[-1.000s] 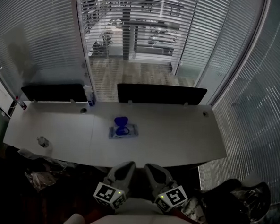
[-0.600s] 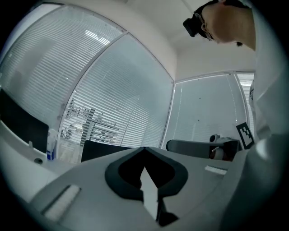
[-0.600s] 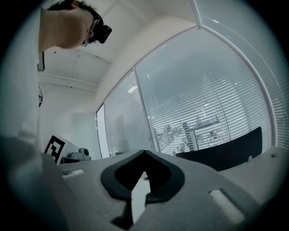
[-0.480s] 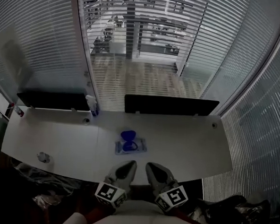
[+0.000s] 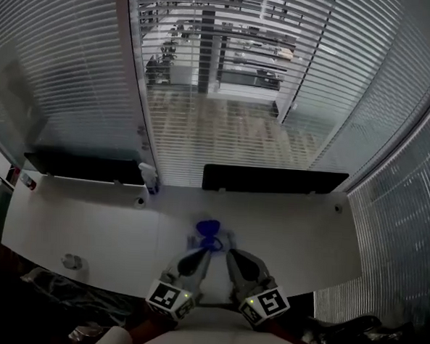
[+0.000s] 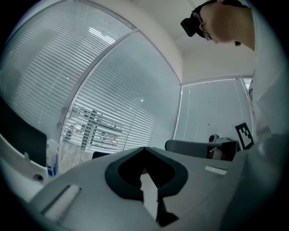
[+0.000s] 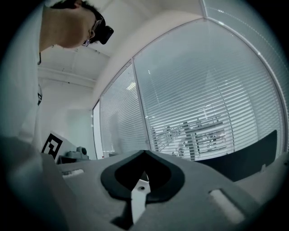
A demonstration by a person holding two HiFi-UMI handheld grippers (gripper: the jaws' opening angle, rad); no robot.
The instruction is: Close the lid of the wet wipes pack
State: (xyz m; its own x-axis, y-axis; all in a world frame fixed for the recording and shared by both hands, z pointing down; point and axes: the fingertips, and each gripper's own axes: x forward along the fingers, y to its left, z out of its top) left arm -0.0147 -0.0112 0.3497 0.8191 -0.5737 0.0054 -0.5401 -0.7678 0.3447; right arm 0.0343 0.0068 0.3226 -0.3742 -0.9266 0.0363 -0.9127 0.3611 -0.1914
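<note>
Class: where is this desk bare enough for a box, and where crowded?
Bare: desk right of the wet wipes pack; left, up to the spray bottle. Crowded: around the pack, by left gripper and right gripper.

Looked down on the wet wipes pack [image 5: 213, 242], flat on a white desk [image 5: 88, 225], with its blue lid [image 5: 209, 226] standing open at the pack's far end. Found the left gripper [image 5: 200, 252] at the pack's near left corner and the right gripper [image 5: 232, 253] at its near right corner, each tapering to a narrow point; could not tell whether either touched the pack. Noted a spray bottle [image 5: 149, 177] well beyond the pack to the left, a dark screen [image 5: 272, 180] beyond it to the right, and a small crumpled thing [image 5: 70, 260] far to its left.
</note>
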